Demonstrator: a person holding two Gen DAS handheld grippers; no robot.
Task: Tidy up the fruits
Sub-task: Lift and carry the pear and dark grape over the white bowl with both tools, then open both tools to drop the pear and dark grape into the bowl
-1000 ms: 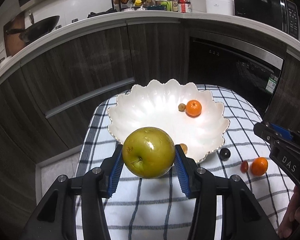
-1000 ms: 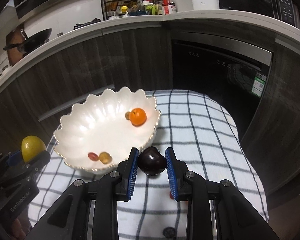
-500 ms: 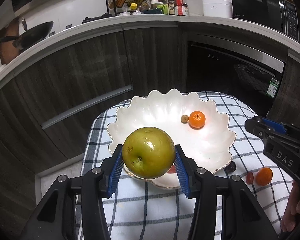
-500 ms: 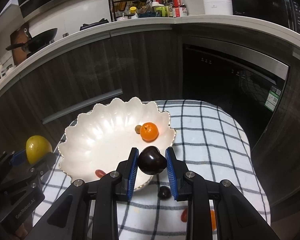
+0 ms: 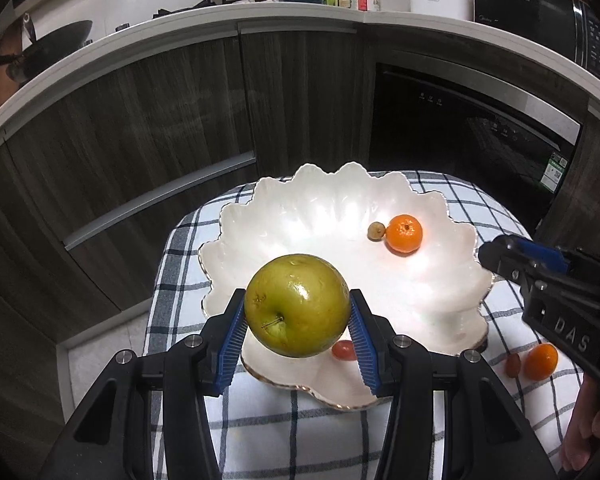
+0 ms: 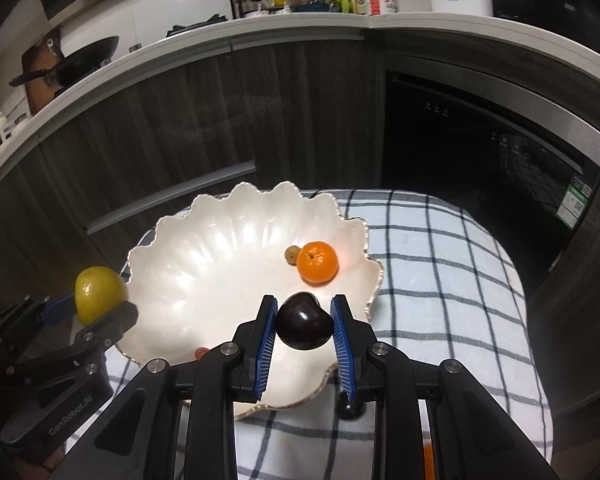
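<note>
We carry an apple (image 5: 297, 305) in the left hand-held gripper (image 5: 298, 330) and a dark plum (image 6: 304, 326) in the right hand-held gripper (image 6: 303, 338), each pinched firmly; the bowl (image 5: 332, 216) holds a tangerine (image 5: 404, 233), while another tangerine (image 5: 542, 361) waits on the bench (image 5: 284, 440).

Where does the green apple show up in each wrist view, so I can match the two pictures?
Left wrist view: the green apple sits low in the centre, clamped in the left tongs, in front of the white bowl.
Right wrist view: the same apple is at the far left edge, beside the bowl's rim.
Shared landmark: the orange mandarin inside the bowl.
</note>
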